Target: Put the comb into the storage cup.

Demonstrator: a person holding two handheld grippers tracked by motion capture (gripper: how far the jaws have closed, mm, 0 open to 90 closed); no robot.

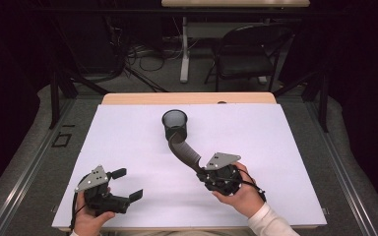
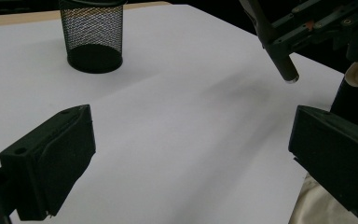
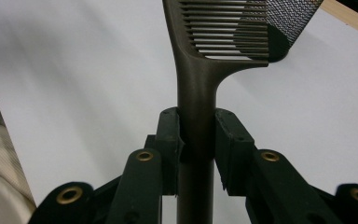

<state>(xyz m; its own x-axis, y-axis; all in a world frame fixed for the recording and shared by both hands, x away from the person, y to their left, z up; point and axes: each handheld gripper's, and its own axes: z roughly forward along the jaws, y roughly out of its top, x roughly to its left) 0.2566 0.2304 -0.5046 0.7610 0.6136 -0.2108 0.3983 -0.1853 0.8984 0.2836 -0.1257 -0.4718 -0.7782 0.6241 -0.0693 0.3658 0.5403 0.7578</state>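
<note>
The dark comb (image 1: 183, 151) is pinched by its handle in the right gripper (image 3: 196, 140), jaws pressed on either side of the shaft, so the toothed end is free to lead; that end reaches up to the rim of the black mesh cup (image 1: 174, 124), which stands upright at the far middle of the white tabletop (image 1: 275, 147), apparently to receive it. The left gripper (image 1: 124, 184) rests at the near left, jaws spread and holding nothing, well clear of the work
</note>
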